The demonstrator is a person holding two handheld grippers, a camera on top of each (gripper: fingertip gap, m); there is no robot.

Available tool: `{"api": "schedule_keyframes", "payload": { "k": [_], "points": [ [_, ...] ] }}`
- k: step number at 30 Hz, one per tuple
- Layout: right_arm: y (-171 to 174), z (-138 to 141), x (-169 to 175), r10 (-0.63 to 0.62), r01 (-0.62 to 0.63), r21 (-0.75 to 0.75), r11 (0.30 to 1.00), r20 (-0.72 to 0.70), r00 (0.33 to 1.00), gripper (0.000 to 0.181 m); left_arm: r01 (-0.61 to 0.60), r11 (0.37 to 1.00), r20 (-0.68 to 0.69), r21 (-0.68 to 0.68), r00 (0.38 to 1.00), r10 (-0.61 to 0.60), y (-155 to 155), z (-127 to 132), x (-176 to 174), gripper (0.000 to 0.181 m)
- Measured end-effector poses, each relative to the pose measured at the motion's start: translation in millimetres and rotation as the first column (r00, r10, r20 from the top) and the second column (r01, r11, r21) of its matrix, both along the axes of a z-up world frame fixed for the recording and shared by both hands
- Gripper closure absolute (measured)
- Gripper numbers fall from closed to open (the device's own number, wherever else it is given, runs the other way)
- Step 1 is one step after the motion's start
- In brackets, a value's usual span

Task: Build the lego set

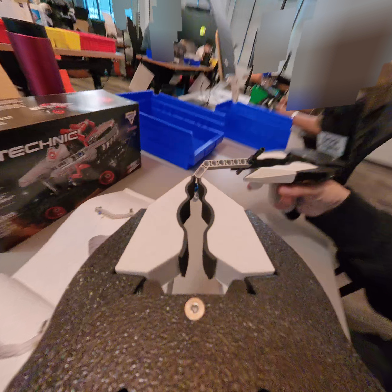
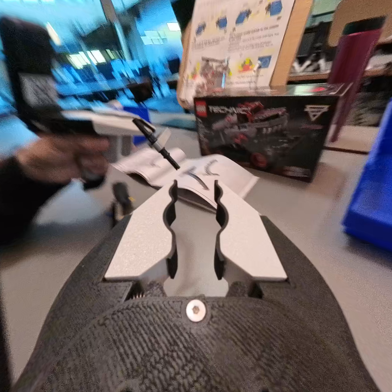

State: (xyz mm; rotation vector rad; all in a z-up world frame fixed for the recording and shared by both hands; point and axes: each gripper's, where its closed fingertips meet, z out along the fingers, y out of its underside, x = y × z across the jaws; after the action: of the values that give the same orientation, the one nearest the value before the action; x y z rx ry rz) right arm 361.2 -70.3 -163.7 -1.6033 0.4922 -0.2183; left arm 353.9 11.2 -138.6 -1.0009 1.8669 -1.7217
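Observation:
My left gripper (image 1: 196, 179) is shut on the short bent end of a grey holed beam (image 1: 224, 163) and holds it above the table. The beam runs right to my right gripper (image 1: 251, 167), held in a person's hand. Black pins (image 1: 255, 154) stick out of that far end. In the right wrist view my right gripper (image 2: 195, 182) is open with nothing between its pads. The beam (image 2: 157, 144) shows edge-on there, and its black pin tip hangs just beyond my right fingertips. The left gripper (image 2: 144, 127) shows blurred at the left.
A black lego box (image 1: 63, 148) stands at the left, with blue bins (image 1: 176, 135) behind it. An open instruction booklet (image 2: 224, 176) lies under the grippers, with a small grey part (image 1: 114, 214) on it. A maroon bottle (image 1: 36, 63) stands at the far left. A dark piece (image 2: 122, 197) lies on the table. Both grippers' tips are roughly 15 centimetres from the dark piece (image 2: 122, 197).

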Motion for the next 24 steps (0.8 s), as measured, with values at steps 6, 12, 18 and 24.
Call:
{"api": "schedule_keyframes", "payload": {
  "k": [6, 12, 18, 24],
  "points": [
    [31, 15, -22, 0.227, -0.160, 0.319, 0.934, -0.187, 0.956, 0.153, 0.154, 0.898, -0.036, -0.412, 0.982, -0.186, -30, 27, -17, 0.181],
    [45, 2, -30, 0.291, -0.213, 0.316, 0.925, -0.223, 0.930, 0.173, 0.125, 0.947, -0.135, -0.297, 0.976, -0.171, -44, -7, -17, 0.181],
    [5, -30, -36, 0.276, -0.296, -0.031, 0.955, -0.279, 0.920, 0.176, 0.141, 0.965, -0.184, 0.221, 0.978, -0.100, -37, -42, -22, 0.181],
    [-54, -30, 35, -0.135, 0.132, -0.028, 0.991, -0.251, 0.959, 0.172, 0.188, 0.795, -0.214, 0.577, 0.974, -0.076, -67, -60, 25, 0.153]
  ]
}}
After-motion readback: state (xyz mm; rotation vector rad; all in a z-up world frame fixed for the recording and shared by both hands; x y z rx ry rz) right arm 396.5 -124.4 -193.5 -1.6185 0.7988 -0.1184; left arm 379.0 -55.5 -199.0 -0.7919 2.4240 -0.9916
